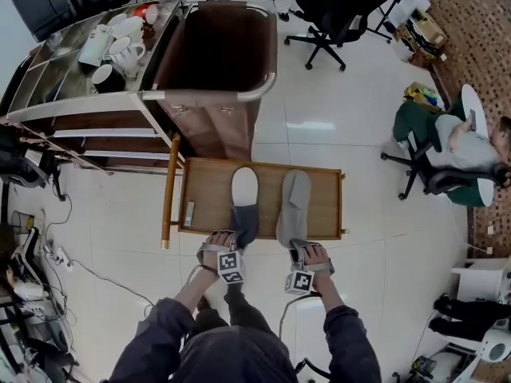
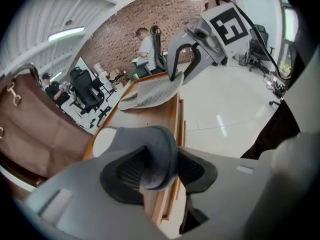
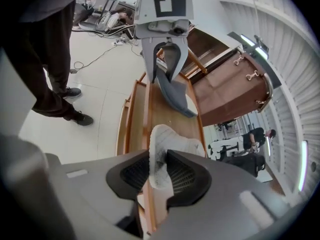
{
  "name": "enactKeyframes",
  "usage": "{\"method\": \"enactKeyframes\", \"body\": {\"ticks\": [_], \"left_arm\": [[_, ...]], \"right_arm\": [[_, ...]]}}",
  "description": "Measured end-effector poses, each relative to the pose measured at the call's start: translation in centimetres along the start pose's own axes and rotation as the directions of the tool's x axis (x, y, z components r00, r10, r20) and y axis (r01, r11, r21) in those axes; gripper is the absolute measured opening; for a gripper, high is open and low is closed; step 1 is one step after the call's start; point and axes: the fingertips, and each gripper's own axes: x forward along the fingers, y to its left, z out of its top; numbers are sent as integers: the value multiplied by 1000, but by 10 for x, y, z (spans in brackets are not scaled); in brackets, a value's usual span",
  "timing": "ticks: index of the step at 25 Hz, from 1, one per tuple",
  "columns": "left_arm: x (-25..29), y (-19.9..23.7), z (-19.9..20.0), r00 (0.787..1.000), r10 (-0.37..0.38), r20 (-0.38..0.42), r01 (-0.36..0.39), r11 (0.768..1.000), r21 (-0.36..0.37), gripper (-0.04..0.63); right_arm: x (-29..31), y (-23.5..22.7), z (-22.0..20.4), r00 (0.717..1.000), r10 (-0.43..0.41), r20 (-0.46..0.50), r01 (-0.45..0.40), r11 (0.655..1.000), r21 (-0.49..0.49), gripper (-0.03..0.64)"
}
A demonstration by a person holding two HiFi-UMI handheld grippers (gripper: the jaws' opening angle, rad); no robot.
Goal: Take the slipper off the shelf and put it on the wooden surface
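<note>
Now the left hand-held gripper (image 1: 237, 238) is sitting loose around the dark slipper (image 1: 245, 220), the right hand-held gripper (image 1: 298, 248) loose around the grey slipper (image 1: 294, 202). Both are lying on the wooden bench (image 1: 207, 194); backing straight out slowly is looking safest.

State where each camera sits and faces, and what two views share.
Head view: on the head, steeply down at the wooden surface; both forearms show.
Left gripper view: on left tool, along its jaws, dark slipper between.
Right gripper view: on right tool, along its jaws, light slipper between.
Shared: each gripper view shows the other tool.
</note>
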Motion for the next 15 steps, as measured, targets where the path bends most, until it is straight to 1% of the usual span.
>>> {"method": "enactKeyframes", "body": {"ticks": [2,3,4,5,6,7,10,12,15], "left_arm": [[8,-8,-2,998,-69,1,69,994,-87,244],[12,-10,-4,996,-90,6,90,986,-142,297],[13,-9,-4,996,-91,13,92,978,-190,348],[12,-6,-4,997,-75,20,78,972,-222,369],[8,-1,-4,998,-52,28,57,970,-238,370],[3,2,-4,999,-27,38,36,969,-244,370],[-21,6,1,995,47,84,-24,967,-252,370],[-43,5,6,988,105,117,-74,966,-247,368],[-86,-4,14,969,192,159,-154,963,-223,363]], "right_arm": [[9,17,-4,999,44,-5,-44,998,48,114],[11,23,-6,998,64,-11,-63,995,78,127],[13,29,-8,997,79,-16,-77,991,111,150],[13,31,-9,996,88,-19,-85,986,147,162],[12,31,-8,996,90,-20,-84,979,183,190],[9,29,-6,997,80,-18,-74,973,217,217],[-10,14,0,1000,9,3,-9,951,310,224],[-28,2,2,999,-50,14,42,930,366,224],[-62,-7,4,991,-136,17,117,904,410,219]]}}
